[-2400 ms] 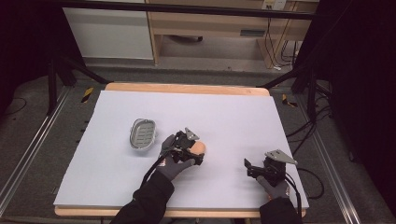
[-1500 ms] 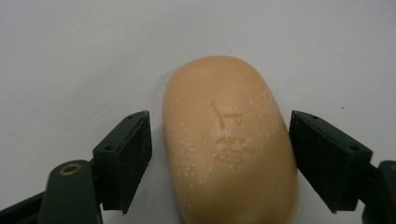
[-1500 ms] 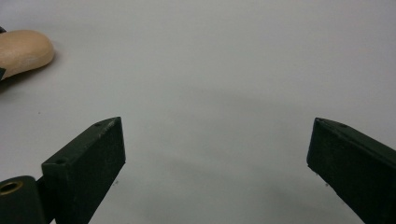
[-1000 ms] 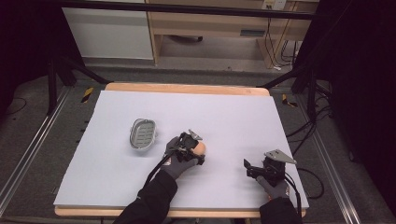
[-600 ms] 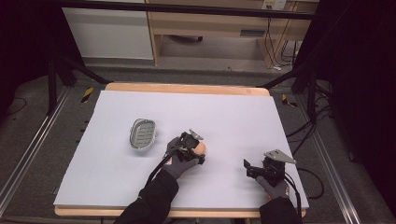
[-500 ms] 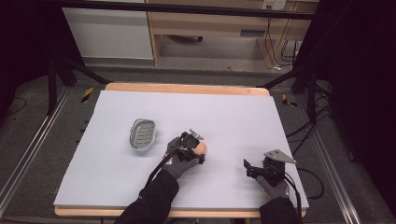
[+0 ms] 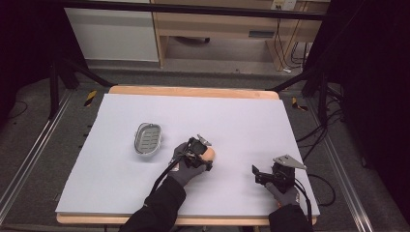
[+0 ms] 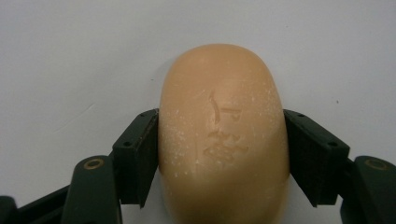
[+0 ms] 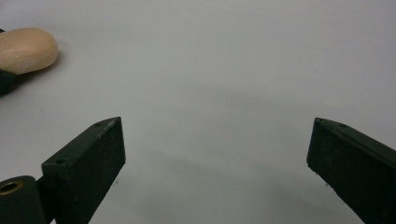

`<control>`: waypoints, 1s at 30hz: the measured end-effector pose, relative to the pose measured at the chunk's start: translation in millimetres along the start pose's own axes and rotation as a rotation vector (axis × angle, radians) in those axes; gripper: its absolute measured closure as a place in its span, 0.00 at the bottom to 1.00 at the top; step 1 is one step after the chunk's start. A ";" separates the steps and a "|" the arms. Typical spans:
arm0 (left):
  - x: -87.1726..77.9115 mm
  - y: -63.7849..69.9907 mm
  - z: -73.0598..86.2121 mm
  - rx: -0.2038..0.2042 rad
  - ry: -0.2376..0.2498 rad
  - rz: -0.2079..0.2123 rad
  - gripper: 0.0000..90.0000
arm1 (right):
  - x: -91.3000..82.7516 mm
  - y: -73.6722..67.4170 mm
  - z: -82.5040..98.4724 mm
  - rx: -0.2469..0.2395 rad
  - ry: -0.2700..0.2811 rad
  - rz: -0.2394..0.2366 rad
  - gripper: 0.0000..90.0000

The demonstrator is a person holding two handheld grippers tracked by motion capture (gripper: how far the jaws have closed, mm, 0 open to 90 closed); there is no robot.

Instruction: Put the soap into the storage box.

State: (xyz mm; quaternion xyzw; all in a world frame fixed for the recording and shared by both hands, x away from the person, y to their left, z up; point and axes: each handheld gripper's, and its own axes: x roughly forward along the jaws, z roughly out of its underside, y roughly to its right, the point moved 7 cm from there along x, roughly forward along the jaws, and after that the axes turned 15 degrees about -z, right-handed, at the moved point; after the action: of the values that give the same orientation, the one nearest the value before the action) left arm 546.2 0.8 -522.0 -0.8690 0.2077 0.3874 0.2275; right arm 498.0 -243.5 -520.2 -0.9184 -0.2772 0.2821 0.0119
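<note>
My left gripper [image 8: 219, 154], jaws just closed, grasps the soap [image 8: 223, 135] on the table [image 7: 241, 116] near centre. Right gripper [image 9: 217, 154] idles released, near right. Left to do, I judge: lift the soap into the dish [image 7: 147, 138], far left.

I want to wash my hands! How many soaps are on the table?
1. The peach-coloured oval bar of soap lies near the table's middle, clamped in the left gripper, right of the grey metal soap dish.
</note>
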 end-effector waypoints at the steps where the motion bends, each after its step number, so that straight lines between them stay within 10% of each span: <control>1: -1.2 0.0 -0.1 0.000 0.002 -0.003 0.35 | -0.1 0.0 0.0 0.000 0.000 -0.001 0.05; 30: -48.2 -27.5 -2.6 -0.048 0.078 0.004 0.35 | -0.2 0.4 0.0 -0.001 0.000 0.005 0.05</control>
State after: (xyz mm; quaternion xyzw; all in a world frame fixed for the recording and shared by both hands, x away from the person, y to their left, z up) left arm 533.0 30.5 -476.9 -0.8882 0.2089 0.3583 0.1976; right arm 498.1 -243.9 -520.2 -0.9191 -0.2750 0.2819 0.0109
